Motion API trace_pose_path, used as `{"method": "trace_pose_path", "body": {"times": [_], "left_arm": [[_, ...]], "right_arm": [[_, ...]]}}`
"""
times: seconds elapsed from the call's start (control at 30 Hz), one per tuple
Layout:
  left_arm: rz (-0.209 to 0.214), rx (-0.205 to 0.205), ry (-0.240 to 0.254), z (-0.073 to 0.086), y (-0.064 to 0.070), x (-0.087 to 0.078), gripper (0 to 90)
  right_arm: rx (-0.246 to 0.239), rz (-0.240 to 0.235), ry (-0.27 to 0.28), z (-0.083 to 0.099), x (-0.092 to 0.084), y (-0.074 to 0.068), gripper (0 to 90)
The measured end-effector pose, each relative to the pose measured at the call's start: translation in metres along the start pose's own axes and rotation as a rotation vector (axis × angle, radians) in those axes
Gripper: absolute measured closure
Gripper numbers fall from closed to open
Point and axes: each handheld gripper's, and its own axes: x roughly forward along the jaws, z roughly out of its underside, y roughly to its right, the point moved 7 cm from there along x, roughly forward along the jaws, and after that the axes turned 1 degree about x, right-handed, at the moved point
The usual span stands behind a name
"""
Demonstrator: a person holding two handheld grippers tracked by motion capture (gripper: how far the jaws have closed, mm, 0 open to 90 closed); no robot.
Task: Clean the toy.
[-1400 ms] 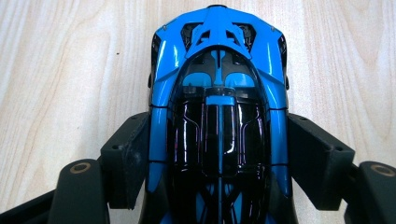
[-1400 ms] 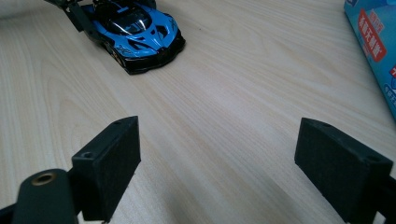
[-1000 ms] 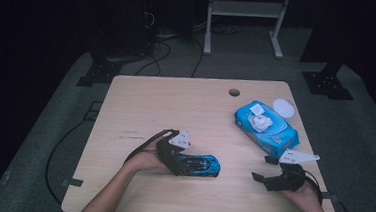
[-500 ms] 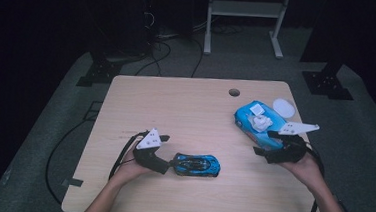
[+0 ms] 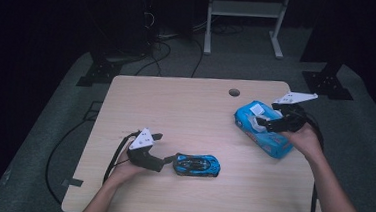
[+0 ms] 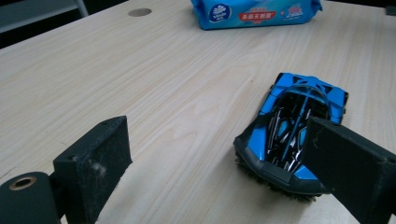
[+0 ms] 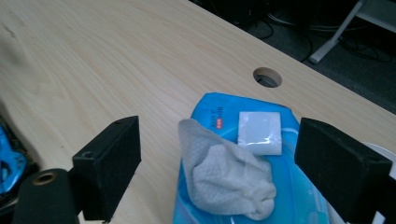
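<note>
A blue toy car (image 5: pixel 197 164) lies on the wooden table (image 5: pixel 175 110) near its front edge. My left gripper (image 5: pixel 164 147) is open just left of the car and holds nothing. In the left gripper view the car (image 6: pixel 292 135) lies partly behind the right jaw of that gripper (image 6: pixel 217 140). A blue wet-wipes pack (image 5: pixel 264 134) lies at the right of the table. My right gripper (image 5: pixel 268 119) hovers open over it. In the right gripper view a crumpled white wipe (image 7: pixel 224 177) sticks out of the pack (image 7: pixel 219 112) between the jaws of that gripper (image 7: pixel 219 140), beside a white flap (image 7: pixel 259 132).
A round cable hole (image 5: pixel 234 92) sits near the table's far edge. Beyond the table, on the dark floor, are a white frame (image 5: pixel 242 19), black stand feet (image 5: pixel 328 83) and cables. A cable trails from the left gripper over the table's left edge.
My left gripper has let go of the car and drawn back to its left. The right gripper has moved from the front right corner to above the wipes pack.
</note>
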Motion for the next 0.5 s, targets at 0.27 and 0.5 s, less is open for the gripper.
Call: {"method": "trace_pose_path", "body": {"times": [0.27, 0.5], "left_arm": [[0.016, 0.028, -0.004, -0.001, 0.006, 0.002, 3.0], [0.01, 0.027, 0.004, -0.002, 0.006, 0.002, 3.0]], "right_arm": [[0.001, 0.013, -0.044, 0.003, 0.021, 0.007, 14.2], [-0.016, 0.009, -0.093, 0.011, 0.041, 0.007, 20.5]]}}
